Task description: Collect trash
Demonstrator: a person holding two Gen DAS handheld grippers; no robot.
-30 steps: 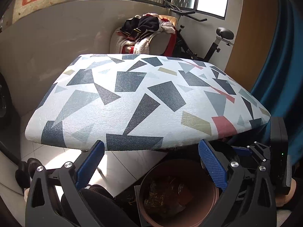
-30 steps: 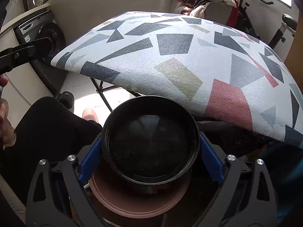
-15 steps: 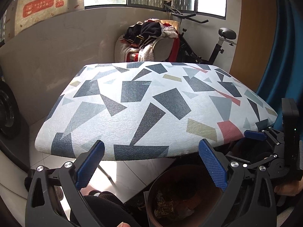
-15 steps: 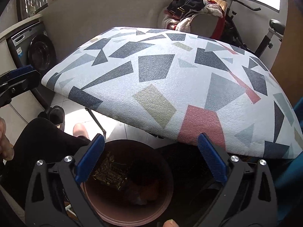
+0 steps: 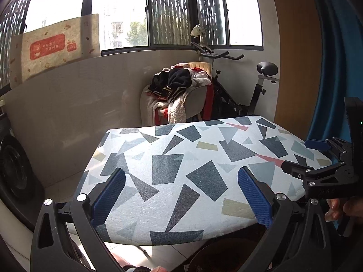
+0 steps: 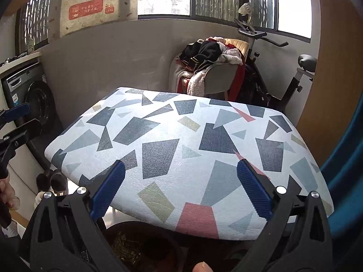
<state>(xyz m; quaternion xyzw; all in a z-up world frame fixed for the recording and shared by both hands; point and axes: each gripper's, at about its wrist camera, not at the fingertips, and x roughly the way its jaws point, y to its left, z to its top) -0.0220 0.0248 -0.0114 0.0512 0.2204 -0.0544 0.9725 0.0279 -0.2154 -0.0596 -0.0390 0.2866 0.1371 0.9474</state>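
A brown round bin (image 6: 145,247) stands on the floor below the near edge of the patterned table (image 6: 181,140); crumpled wrappers lie inside it. Its rim also shows in the left wrist view (image 5: 217,258). My left gripper (image 5: 181,195) is open and empty, held above the table's near edge. My right gripper (image 6: 181,192) is open and empty, also over the table's near edge above the bin. The right gripper shows at the right of the left wrist view (image 5: 322,158). I see no trash on the table top.
A chair heaped with clothes (image 5: 181,90) and an exercise bike (image 5: 249,86) stand behind the table. A washing machine (image 6: 29,99) is at the left wall. A blue curtain (image 5: 335,56) hangs at the right. A person's leg and shoes (image 6: 50,185) are by the bin.
The right gripper opened and the black round bowl it held is gone from view. Both grippers have risen from over the bin to above the table edge.
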